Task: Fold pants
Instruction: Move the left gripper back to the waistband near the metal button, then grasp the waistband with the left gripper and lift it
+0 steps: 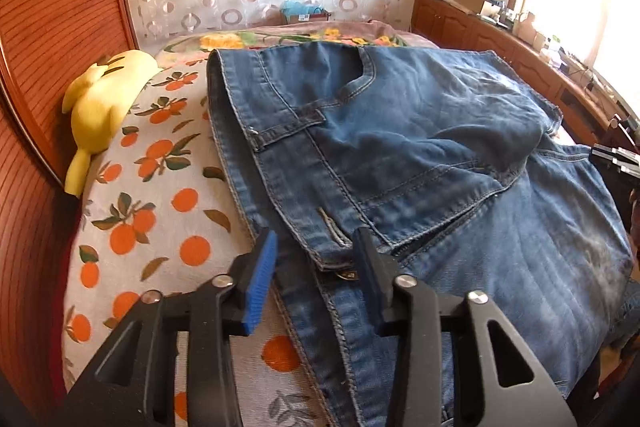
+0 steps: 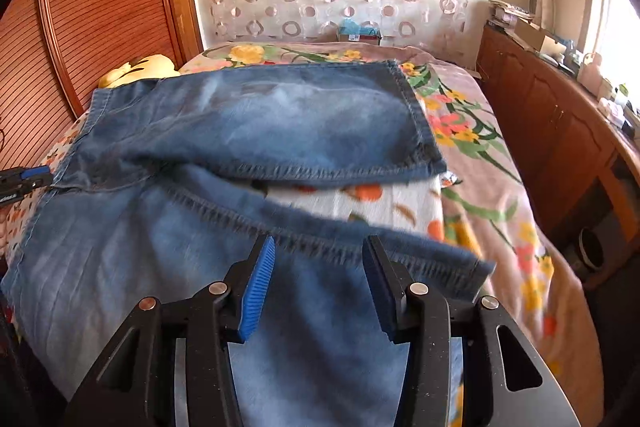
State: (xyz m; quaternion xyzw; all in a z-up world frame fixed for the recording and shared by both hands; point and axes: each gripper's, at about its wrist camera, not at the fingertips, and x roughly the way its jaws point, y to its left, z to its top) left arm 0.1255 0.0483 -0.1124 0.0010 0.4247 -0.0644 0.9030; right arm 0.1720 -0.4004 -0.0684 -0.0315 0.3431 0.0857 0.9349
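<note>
The blue jeans lie on the bed, across an orange-print cover, the waistband at the left and two hemmed legs at the right with a gap between them. The left gripper hangs over the waistband button, fingers spread, pinching nothing. The right gripper hangs over the near leg, fingers also spread. A small box beyond the bed holds something blue.
</note>
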